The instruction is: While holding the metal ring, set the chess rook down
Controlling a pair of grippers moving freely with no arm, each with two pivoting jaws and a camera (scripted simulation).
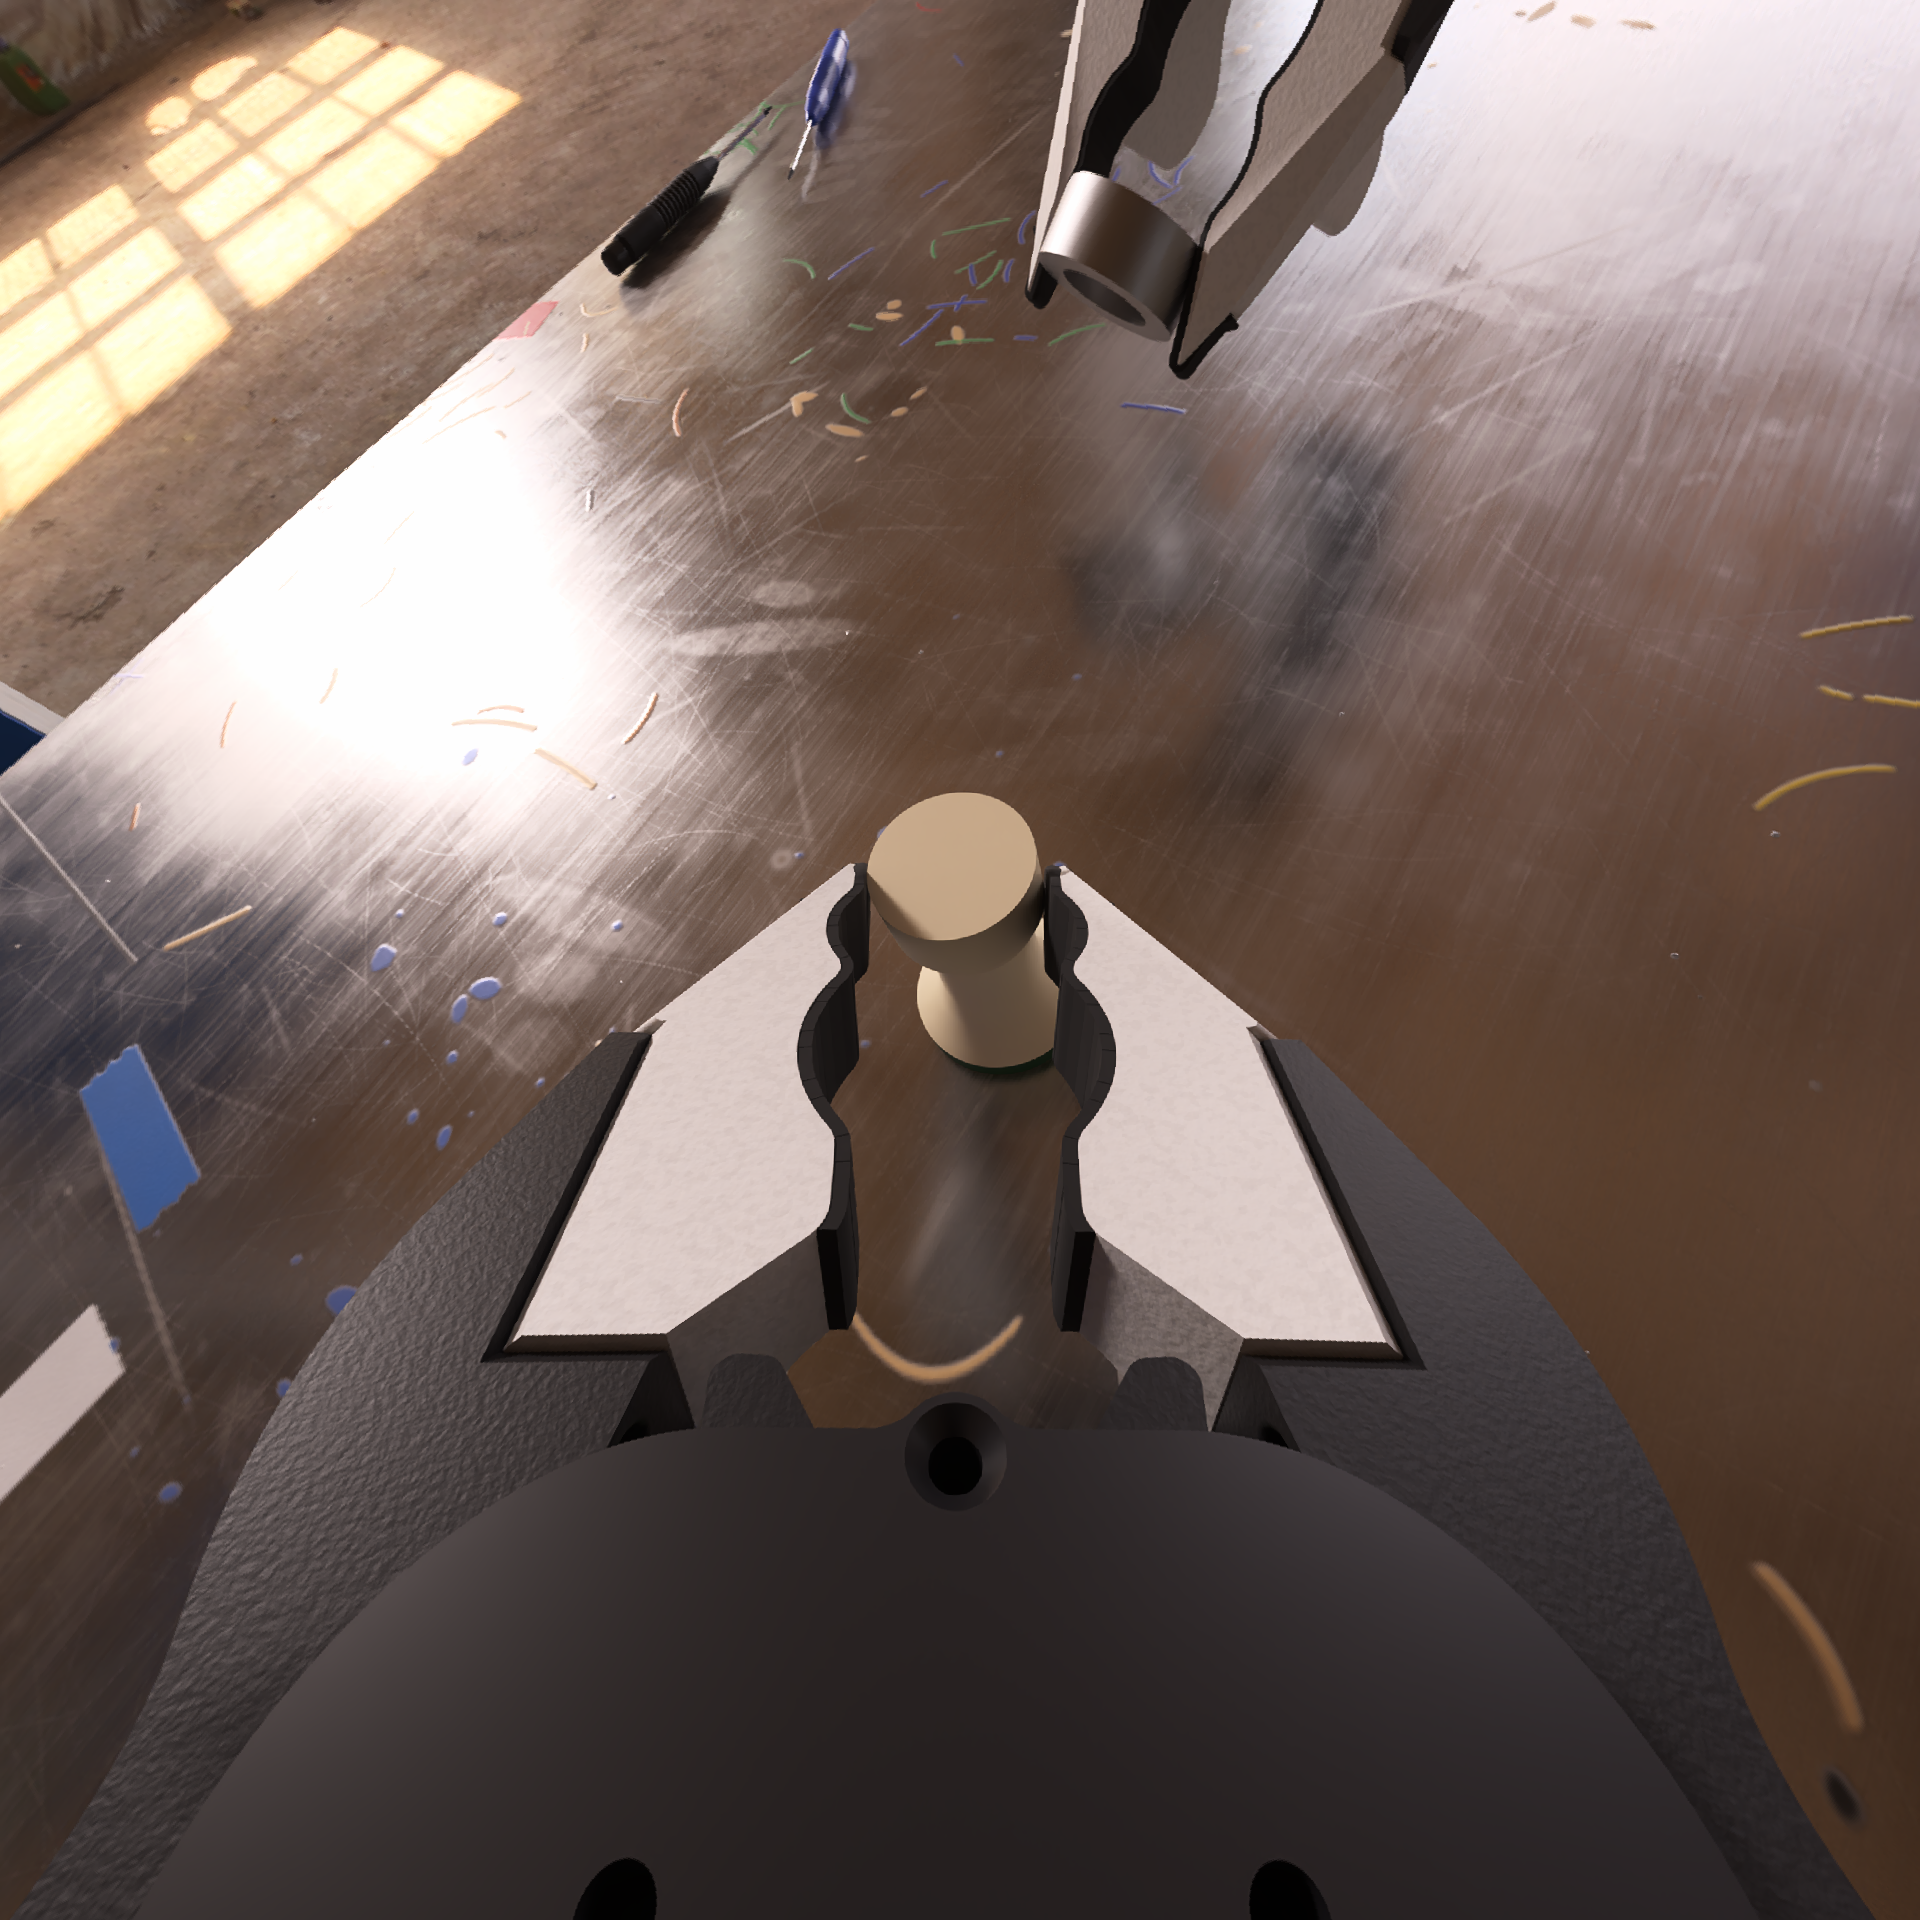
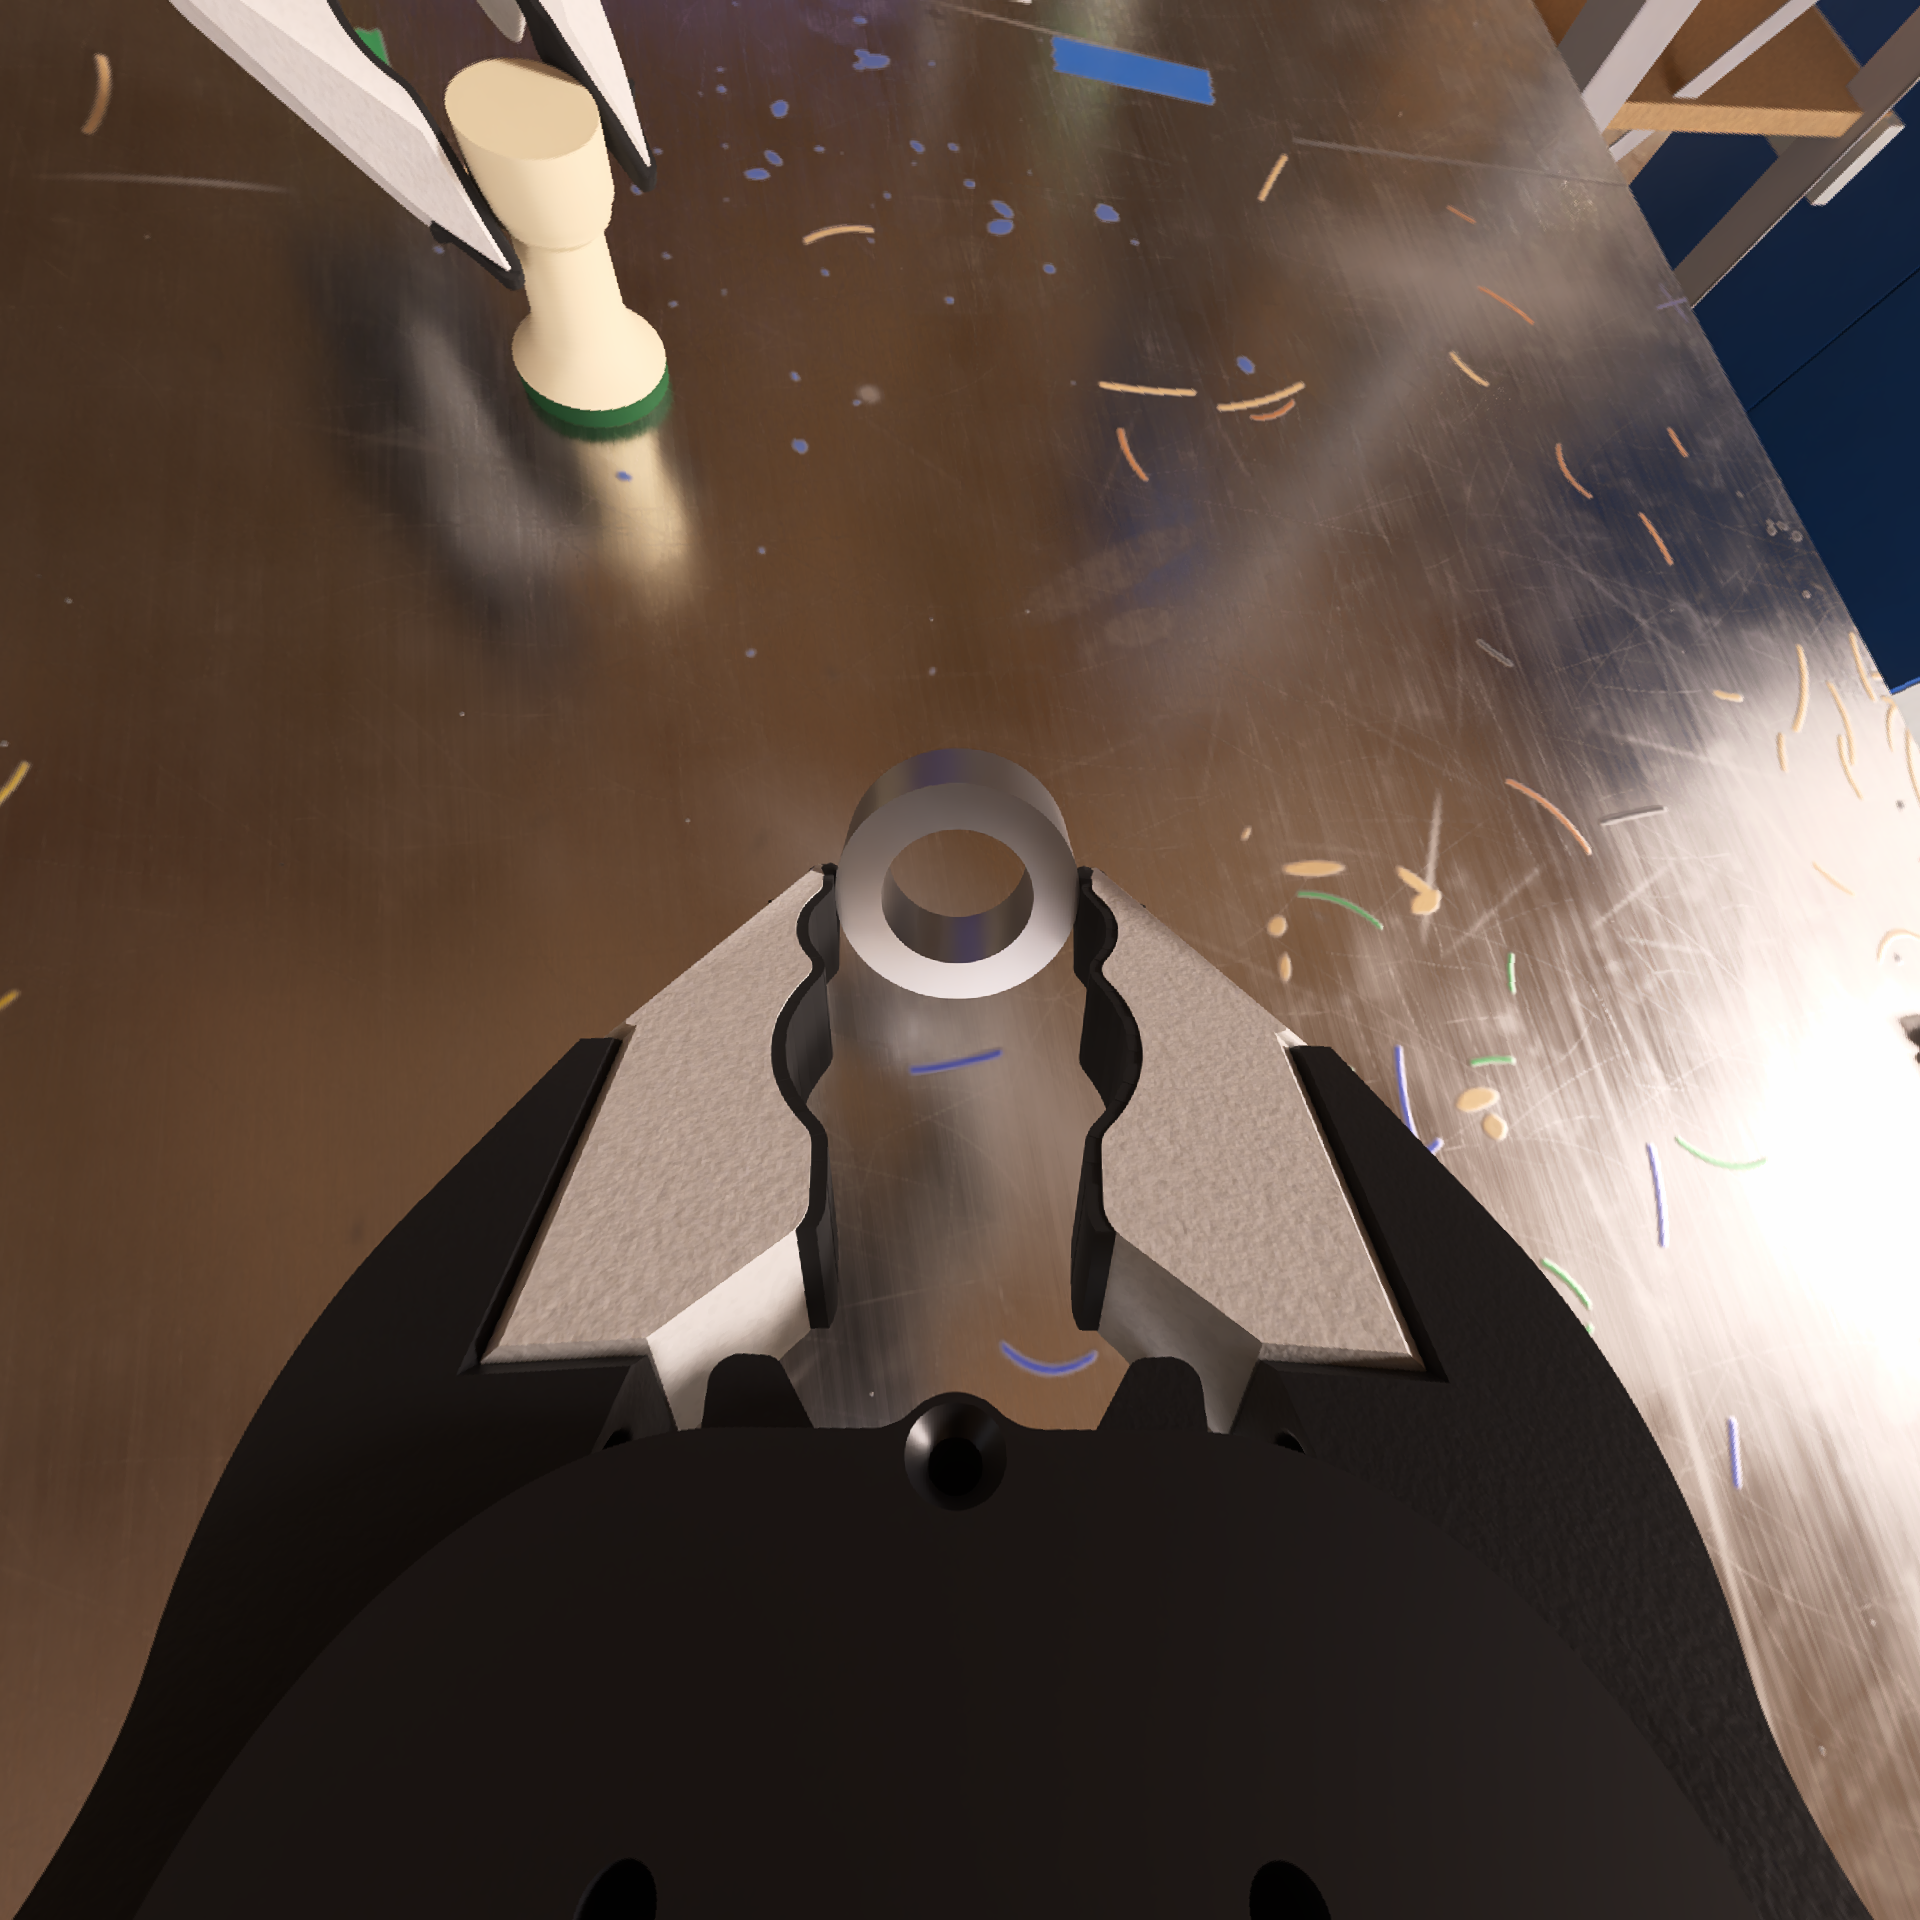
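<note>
Right then, on my left wrist view the left gripper (image 1: 954, 883) sat at the centre of the frame, its fingers (image 1: 847, 935) closed against the wide cream head of the chess rook (image 1: 961, 935). From my right wrist view, in the upper left of the frame, the rook (image 2: 566, 239) stood upright with its green base down on the metal table (image 2: 1039, 582); I could not tell for certain whether the base was fully touching the surface or just above it, though its reflection started right at the base. The left gripper (image 2: 540, 156) gripped the rook near its top there.

My right gripper (image 2: 954, 883) was clamped on the metal ring (image 2: 954, 878) at the centre of its own frame, the ring's hole facing the camera and the piece held off the table. In the left wrist view that same right gripper (image 1: 1117, 270) showed at the top of the frame, well apart from the rook, with the ring (image 1: 1117, 249) pinched between its tips.

Farther off, in the upper left of the left wrist view, I saw a black-handled tool (image 1: 675, 208) and a blue-handled screwdriver (image 1: 826, 88) lying on the table (image 1: 1558, 623). A strip of blue tape (image 2: 1130, 68) lay at the top of the right wrist view.
</note>
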